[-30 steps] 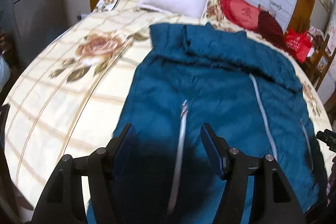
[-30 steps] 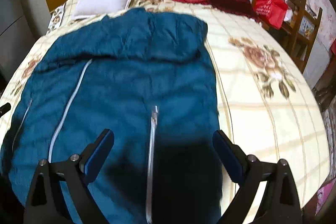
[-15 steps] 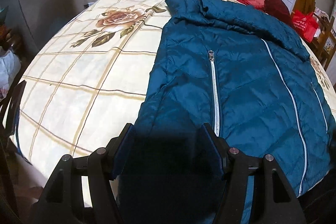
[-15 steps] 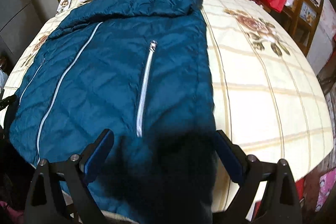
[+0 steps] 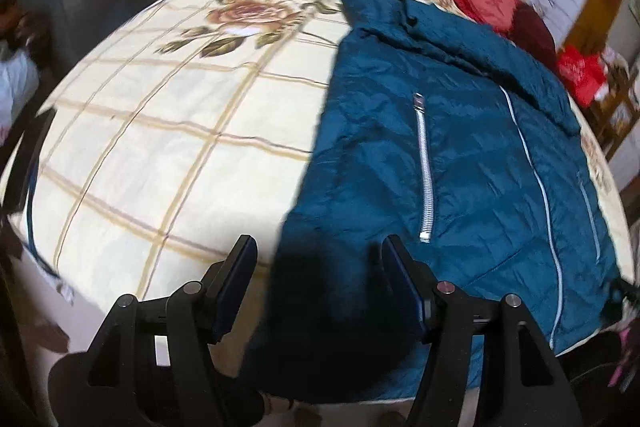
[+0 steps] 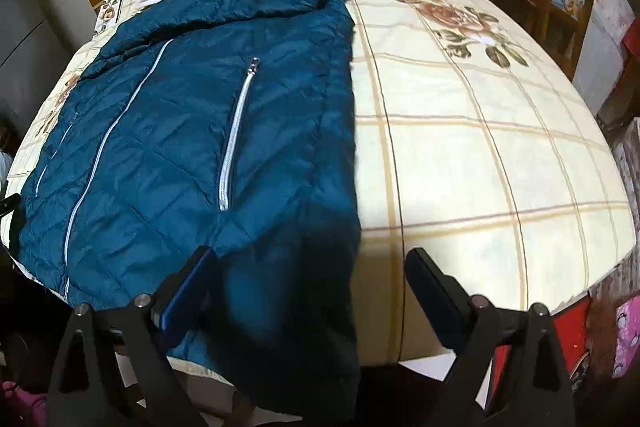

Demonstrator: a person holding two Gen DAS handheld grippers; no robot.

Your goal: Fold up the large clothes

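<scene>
We see both sets of jaws wide and holding nothing: left gripper [image 5: 318,267] and right gripper [image 6: 310,277] sit over the near hem corners of the teal quilted puffer jacket [image 6: 192,131], spread flat on the cream floral-checked bed [image 6: 472,155].
</scene>
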